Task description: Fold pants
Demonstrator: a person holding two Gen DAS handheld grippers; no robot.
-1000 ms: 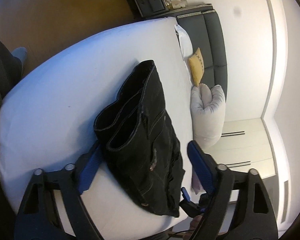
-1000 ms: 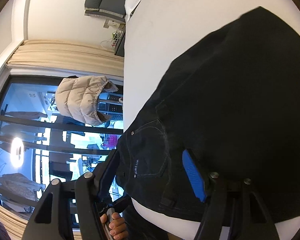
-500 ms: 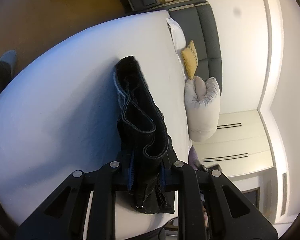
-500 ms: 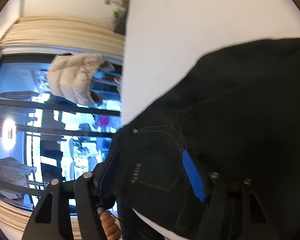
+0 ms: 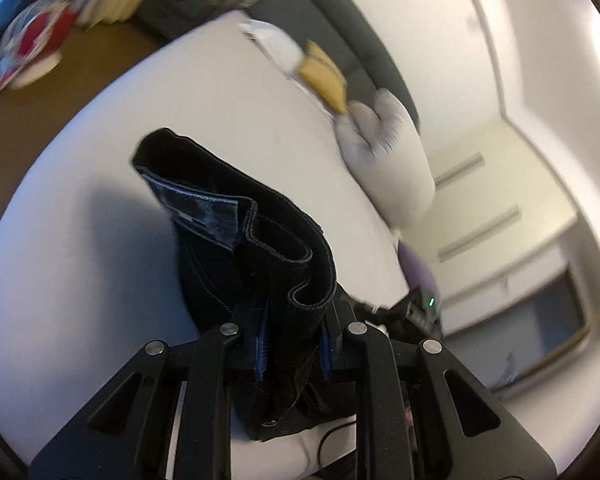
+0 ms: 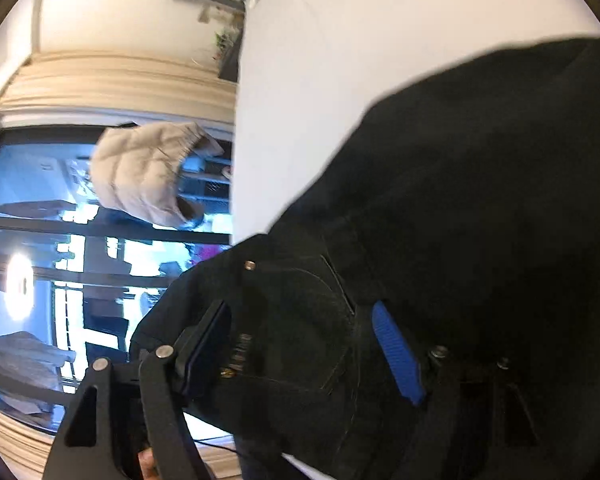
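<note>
I see the white bed (image 5: 100, 240) filling most of the left wrist view, with a dark headboard (image 5: 352, 36) along its far edge and a grey pillow (image 5: 388, 160) beside a yellow cushion (image 5: 324, 78) up there. On the bed, near its closer edge, lie the black pants (image 5: 236, 224) — bunched into thick layers, their hems curling open toward the camera.

My left gripper (image 5: 293, 340) is closed tight on a wad of that cloth; the blue pads (image 5: 263, 344) press in from both sides and the fabric stands up above them.

From the right wrist, the pants (image 6: 480, 220) cover the right half of the view, a back pocket and a metal rivet (image 6: 249, 265) showing. My right gripper (image 6: 300, 344) sits with its jaws wide apart — one blue pad (image 6: 396, 352) lying against the cloth, the other finger (image 6: 204, 340) at the waistband edge, gripping nothing that I can make out. A window (image 6: 40, 240) with a beige puffer jacket (image 6: 144, 172) hanging in front sits beyond the bed.
</note>
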